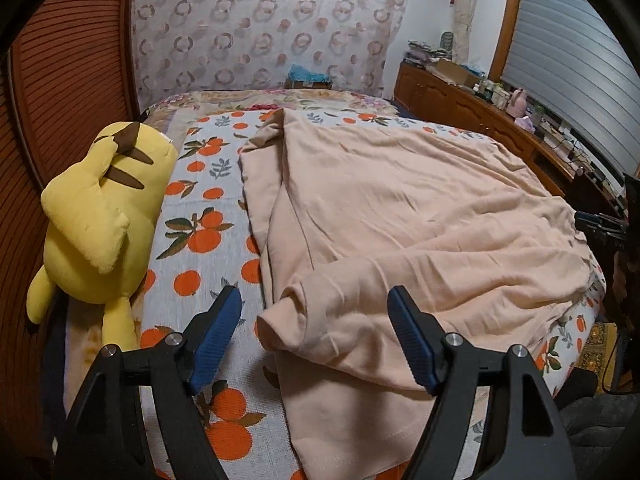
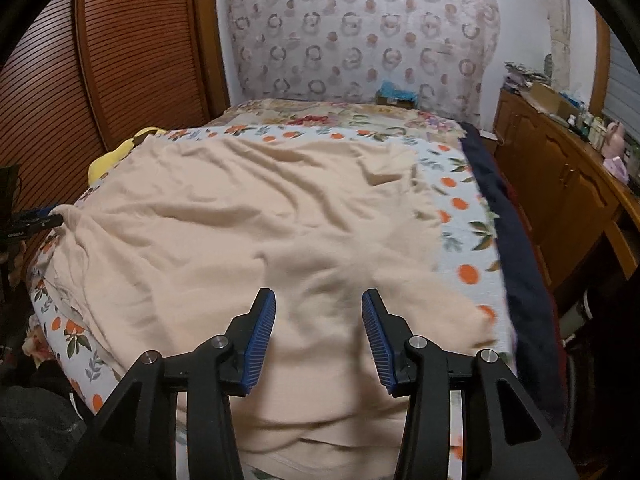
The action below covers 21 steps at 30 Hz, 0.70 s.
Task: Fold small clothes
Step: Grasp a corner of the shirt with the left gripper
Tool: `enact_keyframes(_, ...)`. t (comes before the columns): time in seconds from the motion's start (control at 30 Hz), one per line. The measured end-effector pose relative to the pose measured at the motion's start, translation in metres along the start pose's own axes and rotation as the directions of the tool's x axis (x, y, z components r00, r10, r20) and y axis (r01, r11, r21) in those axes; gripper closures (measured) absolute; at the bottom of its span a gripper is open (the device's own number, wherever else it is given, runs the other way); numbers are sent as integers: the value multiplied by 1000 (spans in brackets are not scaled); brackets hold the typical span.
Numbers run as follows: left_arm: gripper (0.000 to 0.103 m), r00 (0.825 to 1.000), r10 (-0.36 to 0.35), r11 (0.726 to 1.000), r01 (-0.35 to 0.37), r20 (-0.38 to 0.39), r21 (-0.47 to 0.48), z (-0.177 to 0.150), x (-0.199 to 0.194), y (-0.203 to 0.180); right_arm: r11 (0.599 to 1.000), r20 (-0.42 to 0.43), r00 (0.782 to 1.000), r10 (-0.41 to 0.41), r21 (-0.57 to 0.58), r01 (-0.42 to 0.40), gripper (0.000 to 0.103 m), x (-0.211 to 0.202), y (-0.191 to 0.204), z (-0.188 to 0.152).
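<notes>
While both grippers' jaws gape over it, gripping nothing, the peach garment (image 1: pixel 380 216) sprawls lengthwise up the bed (image 1: pixel 200 240) (orange-print cover) toward a patterned wall hanging (image 1: pixel 260 28).

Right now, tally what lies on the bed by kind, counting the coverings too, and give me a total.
Peach garment: 1
Yellow plush toy: 1
Orange-print sheet: 1
Floral blanket at the far end: 1
Total: 4
</notes>
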State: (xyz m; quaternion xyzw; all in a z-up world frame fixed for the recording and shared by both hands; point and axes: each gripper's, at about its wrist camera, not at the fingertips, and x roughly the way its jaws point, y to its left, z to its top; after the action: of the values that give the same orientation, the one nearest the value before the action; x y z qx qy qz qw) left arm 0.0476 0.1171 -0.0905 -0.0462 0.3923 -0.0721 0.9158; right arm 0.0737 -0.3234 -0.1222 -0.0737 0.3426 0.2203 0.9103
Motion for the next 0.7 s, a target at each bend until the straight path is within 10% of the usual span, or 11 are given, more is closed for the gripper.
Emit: enact_keyframes(0.7,27,999,17,1000,-18,-32,-17,-15,14,1,997,-50,997,-59,-53,56,51,43,21,1)
